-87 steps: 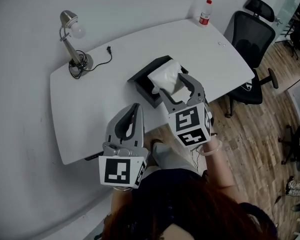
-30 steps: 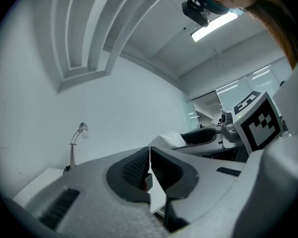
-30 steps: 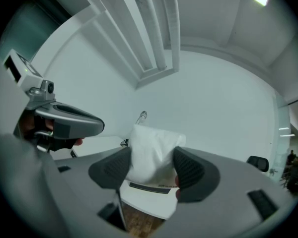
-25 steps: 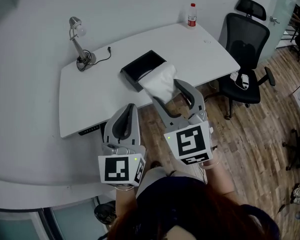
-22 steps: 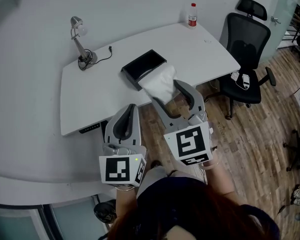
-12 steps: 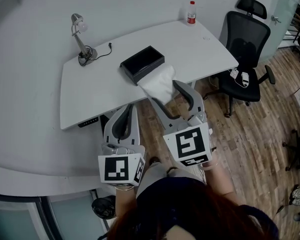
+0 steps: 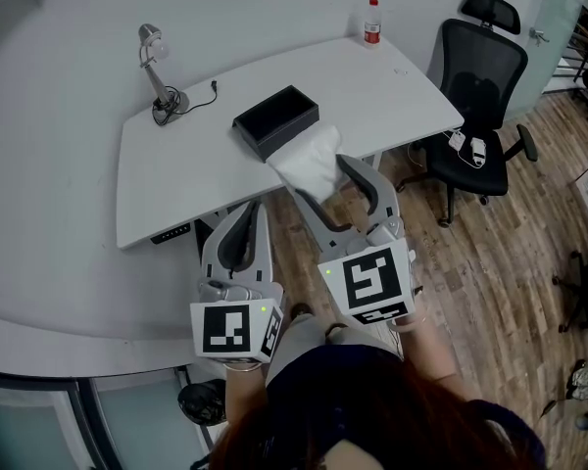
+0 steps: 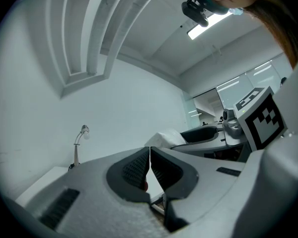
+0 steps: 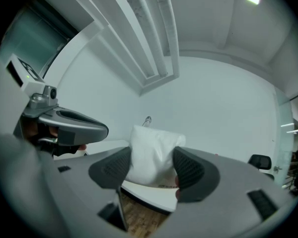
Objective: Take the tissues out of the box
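The white tissue pack (image 7: 309, 163) is out of the black box (image 7: 276, 121) and hangs in the air in front of the table's near edge. My right gripper (image 7: 319, 177) is shut on it, one pad on each side of the pack (image 9: 154, 148), which bulges between the jaws (image 9: 151, 168). The box stands open-topped on the white table (image 7: 176, 184), apart from both grippers. My left gripper (image 7: 257, 210) is lower left of the pack, pads pressed together (image 8: 149, 165) with nothing between them. The left gripper view also catches the pack (image 8: 164, 139) at its right.
A desk lamp (image 7: 157, 67) with its cord stands at the table's far left, a red-capped bottle (image 7: 371, 23) at the far right corner. A black office chair (image 7: 480, 76) is to the right of the table. Wooden floor lies below the grippers.
Both grippers have drawn back from the table toward the person, the right one carrying the tissue pack with it. The box has stayed on the table.
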`<state>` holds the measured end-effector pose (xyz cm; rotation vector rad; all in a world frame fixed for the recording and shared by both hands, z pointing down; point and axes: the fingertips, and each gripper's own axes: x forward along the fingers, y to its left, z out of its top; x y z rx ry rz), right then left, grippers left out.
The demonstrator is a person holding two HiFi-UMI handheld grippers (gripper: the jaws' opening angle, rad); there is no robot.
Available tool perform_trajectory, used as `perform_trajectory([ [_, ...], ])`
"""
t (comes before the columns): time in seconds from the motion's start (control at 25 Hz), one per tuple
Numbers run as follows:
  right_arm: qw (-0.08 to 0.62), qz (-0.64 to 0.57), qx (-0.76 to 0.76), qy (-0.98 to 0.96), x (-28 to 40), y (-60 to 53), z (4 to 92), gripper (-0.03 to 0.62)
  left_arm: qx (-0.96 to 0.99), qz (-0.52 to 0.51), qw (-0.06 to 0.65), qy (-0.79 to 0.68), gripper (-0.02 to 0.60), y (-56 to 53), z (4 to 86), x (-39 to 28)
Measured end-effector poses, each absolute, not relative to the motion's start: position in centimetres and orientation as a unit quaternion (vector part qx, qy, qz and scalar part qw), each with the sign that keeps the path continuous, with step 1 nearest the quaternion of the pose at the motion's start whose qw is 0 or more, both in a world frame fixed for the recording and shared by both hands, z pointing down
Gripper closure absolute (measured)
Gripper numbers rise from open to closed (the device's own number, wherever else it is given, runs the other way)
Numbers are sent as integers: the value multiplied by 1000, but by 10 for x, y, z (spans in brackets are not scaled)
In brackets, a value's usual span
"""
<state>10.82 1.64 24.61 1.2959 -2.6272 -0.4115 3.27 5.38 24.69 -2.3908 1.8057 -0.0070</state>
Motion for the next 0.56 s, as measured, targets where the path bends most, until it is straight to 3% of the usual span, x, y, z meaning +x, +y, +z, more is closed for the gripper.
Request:
perform_trajectory([
  [0.56, 100, -136, 434, -885, 101, 12, 245, 309, -794, -4, 71, 604, 555, 43, 247, 23],
])
